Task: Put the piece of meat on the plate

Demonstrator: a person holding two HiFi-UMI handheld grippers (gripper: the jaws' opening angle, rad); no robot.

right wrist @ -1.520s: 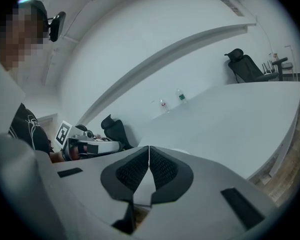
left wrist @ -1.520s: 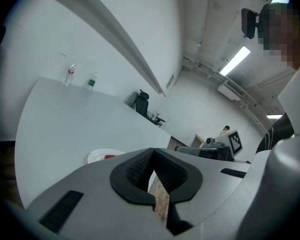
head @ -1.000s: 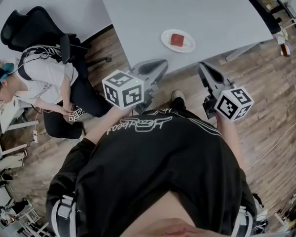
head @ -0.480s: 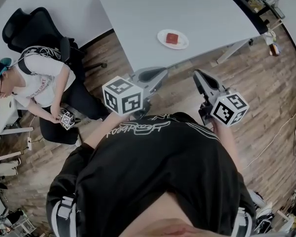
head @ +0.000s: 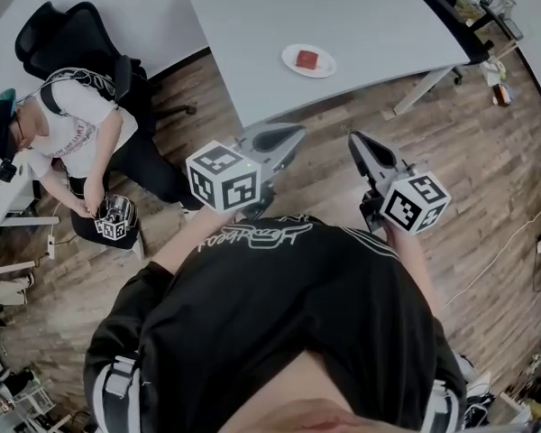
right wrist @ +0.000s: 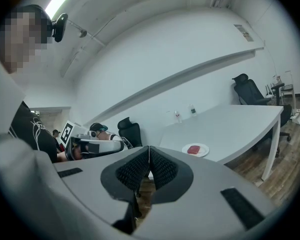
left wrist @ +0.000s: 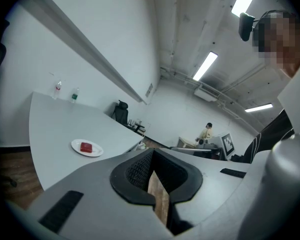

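The small red slab of meat (head: pixel 307 59) already lies on the round white plate (head: pixel 290 54) on the grey desk (head: pixel 361 12); I judge it soft, light and slick, best pinched across its short sides. My left tongs (head: pixel 296 134) and right tongs (head: pixel 354 140) are both pressed together, empty, well short of the plate, with nothing between; a seated person (head: pixel 68 129) is far left of the plate.

I wear a black top (head: pixel 279 314) with pale lettering. My left tongs (head: pixel 291 133) and right tongs (head: pixel 354 140) are grey with black ribbed pads (left wrist: pixel 136 170), and behind each sits a black-and-white marker cube (head: pixel 223 177).
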